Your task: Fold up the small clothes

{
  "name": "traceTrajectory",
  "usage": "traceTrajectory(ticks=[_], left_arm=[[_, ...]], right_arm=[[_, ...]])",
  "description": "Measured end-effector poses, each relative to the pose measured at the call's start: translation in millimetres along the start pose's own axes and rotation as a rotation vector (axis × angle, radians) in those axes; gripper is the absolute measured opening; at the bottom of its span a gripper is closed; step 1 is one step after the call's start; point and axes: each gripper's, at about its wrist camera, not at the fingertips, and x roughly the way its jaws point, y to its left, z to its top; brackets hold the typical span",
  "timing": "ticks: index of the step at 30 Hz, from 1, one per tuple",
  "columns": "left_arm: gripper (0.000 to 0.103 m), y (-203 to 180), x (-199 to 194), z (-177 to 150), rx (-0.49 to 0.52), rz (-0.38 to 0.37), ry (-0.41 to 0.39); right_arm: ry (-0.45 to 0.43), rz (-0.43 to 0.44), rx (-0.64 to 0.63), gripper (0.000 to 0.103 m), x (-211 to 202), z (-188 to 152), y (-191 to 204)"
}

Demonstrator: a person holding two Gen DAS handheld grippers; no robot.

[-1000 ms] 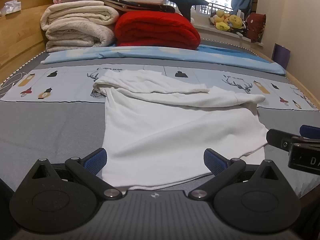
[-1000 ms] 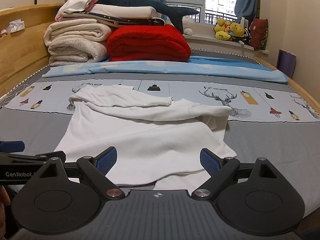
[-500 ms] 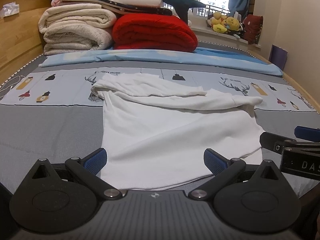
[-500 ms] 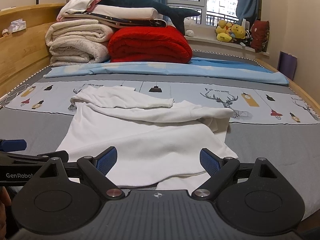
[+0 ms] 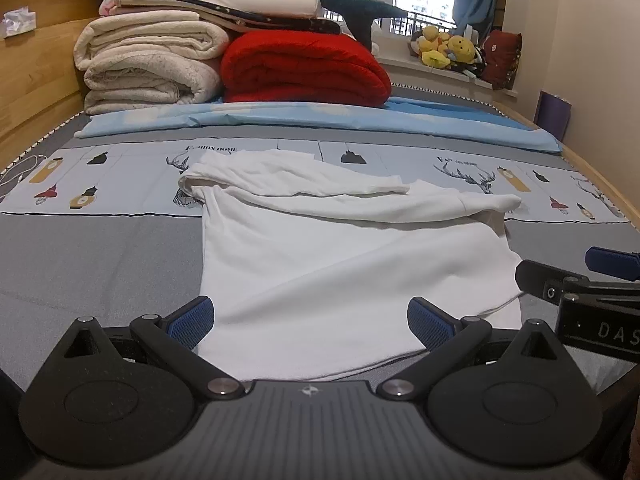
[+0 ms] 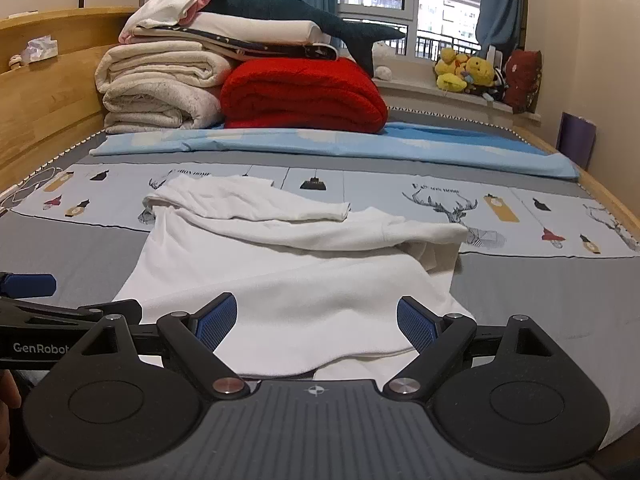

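A white long-sleeved top (image 5: 340,264) lies flat on the bed, both sleeves folded across its far end. It also shows in the right wrist view (image 6: 296,276). My left gripper (image 5: 308,322) is open and empty, low over the garment's near left hem. My right gripper (image 6: 316,322) is open and empty over the near right hem. Each gripper shows at the edge of the other's view: the right one (image 5: 580,280) and the left one (image 6: 60,312).
The bed has a grey and pale blue printed sheet (image 5: 100,240). Folded cream blankets (image 5: 152,64) and a red blanket (image 5: 304,68) are stacked at the far end, with a dark plush shark on top. A wooden bed frame (image 5: 32,72) runs along the left. Plush toys (image 5: 448,50) sit on the windowsill.
Both grippers have dropped slightly and eased toward the garment's near hem. The garment has not moved and both stay open.
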Motion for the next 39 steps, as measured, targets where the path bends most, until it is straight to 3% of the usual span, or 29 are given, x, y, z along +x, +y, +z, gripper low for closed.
traceTrajectory(ticks=[6, 13, 15, 18, 20, 22, 25, 29, 33, 34, 35, 36, 37, 39], left_arm=[[0.1, -2.1, -12.6, 10.6, 0.071, -0.019, -0.08], [0.098, -2.8, -21.4, 67.7, 0.23, -0.062, -0.24], [0.094, 0.5, -17.0, 84.2, 0.249, -0.07, -0.273], [0.08, 7.0, -1.5, 99.8, 0.285, -0.085, -0.294], [0.064, 15.1, 15.0, 99.5, 0.282, -0.093, -0.282], [0.052, 25.1, 35.6, 89.7, 0.26, -0.082, -0.25], [0.029, 37.1, 75.7, 83.9, 0.174, -0.032, -0.031], [0.029, 45.0, 107.2, 88.8, 0.11, -0.013, 0.077], [0.032, 50.5, 136.9, 89.2, 0.086, 0.011, 0.19], [0.036, 54.0, 143.9, 85.8, 0.08, 0.013, 0.225], [0.047, 56.5, 151.0, 82.3, 0.081, 0.014, 0.262], [0.054, 58.8, 158.1, 78.6, 0.084, 0.018, 0.302], [0.062, 61.8, 162.8, 72.9, 0.081, 0.022, 0.333], [0.063, 65.5, 171.2, 67.0, 0.068, 0.02, 0.386]], right_arm=[[-0.101, -0.059, 0.026, 0.078, -10.1, 5.6, -6.9], [-0.2, -0.094, 0.129, 0.078, -21.5, 19.1, -34.2], [-0.203, -0.105, 0.143, 0.078, -19.9, 23.2, -41.6], [-0.188, -0.093, 0.138, 0.077, -13.9, 33.6, -52.7], [-0.195, -0.086, 0.099, 0.073, -9.0, 42.5, -58.2], [-0.191, -0.071, 0.054, 0.056, 2.4, 54.8, -65.8], [-0.158, -0.058, 0.009, 0.035, 29.7, 69.0, -81.0], [0.012, -0.085, -0.009, 0.035, 92.0, 73.1, -101.5], [0.215, -0.125, 0.052, 0.038, 157.8, 54.8, -122.0], [0.262, -0.126, 0.059, 0.041, 170.7, 51.5, -122.1], [0.295, -0.116, 0.066, 0.045, 181.8, 49.0, -123.4], [0.322, -0.11, 0.062, 0.057, 190.3, 44.0, -120.8], [0.357, -0.106, 0.042, 0.062, 200.9, 40.5, -118.5], [0.4, -0.12, -0.017, 0.062, 215.9, 36.2, -111.3]])
